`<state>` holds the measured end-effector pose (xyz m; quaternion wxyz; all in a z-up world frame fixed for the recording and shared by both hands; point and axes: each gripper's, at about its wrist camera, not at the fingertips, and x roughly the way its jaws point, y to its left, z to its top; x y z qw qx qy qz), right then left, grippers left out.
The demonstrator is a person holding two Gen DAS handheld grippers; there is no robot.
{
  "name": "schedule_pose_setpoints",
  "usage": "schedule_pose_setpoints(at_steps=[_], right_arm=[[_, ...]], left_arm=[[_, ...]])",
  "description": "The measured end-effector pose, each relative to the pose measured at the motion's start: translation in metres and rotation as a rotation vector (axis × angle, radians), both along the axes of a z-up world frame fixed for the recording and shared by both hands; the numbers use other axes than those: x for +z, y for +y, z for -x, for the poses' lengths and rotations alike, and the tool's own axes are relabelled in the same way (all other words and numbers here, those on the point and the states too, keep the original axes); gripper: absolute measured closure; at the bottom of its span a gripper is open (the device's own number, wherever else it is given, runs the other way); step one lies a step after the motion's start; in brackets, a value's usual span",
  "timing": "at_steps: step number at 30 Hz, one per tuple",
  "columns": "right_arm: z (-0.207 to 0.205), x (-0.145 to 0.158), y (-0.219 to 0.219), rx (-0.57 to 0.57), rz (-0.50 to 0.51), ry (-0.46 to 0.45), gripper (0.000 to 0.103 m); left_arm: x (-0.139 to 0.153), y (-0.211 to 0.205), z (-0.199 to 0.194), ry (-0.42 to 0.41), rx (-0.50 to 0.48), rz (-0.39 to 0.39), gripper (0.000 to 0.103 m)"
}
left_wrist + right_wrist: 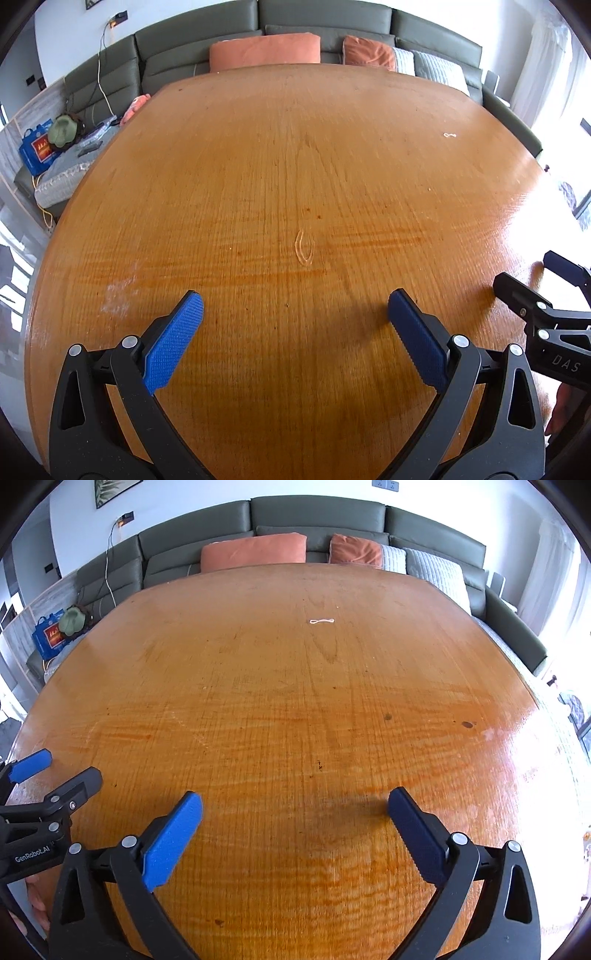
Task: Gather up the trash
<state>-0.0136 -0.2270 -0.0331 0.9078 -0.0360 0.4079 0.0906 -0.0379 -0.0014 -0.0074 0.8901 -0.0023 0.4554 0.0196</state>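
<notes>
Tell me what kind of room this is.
Most likely a home living room. A large wooden table stands in front of a long grey-green sofa with orange cushions, and a blue shopping bag sits on the seat at the left.

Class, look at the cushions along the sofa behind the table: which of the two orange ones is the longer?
The long orange cushion, on the left behind the table's far edge. It is a wide bolster shape, while the other orange cushion, to its right beside the pale quilted pillows, is short and squarish.

Black-framed left tool (295, 306) and right tool (295, 806), blue ribbed pads (173, 347).
</notes>
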Motion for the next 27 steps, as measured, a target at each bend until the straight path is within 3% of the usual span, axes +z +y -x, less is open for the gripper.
schedule_pose_setpoints(at_steps=[27], right_arm=[[0.0, 0.0006, 0.0003, 0.0, 0.0, 0.001, 0.003]], left_arm=[[-0.0004, -0.0001, -0.001, 0.0, 0.018, 0.001, 0.006]])
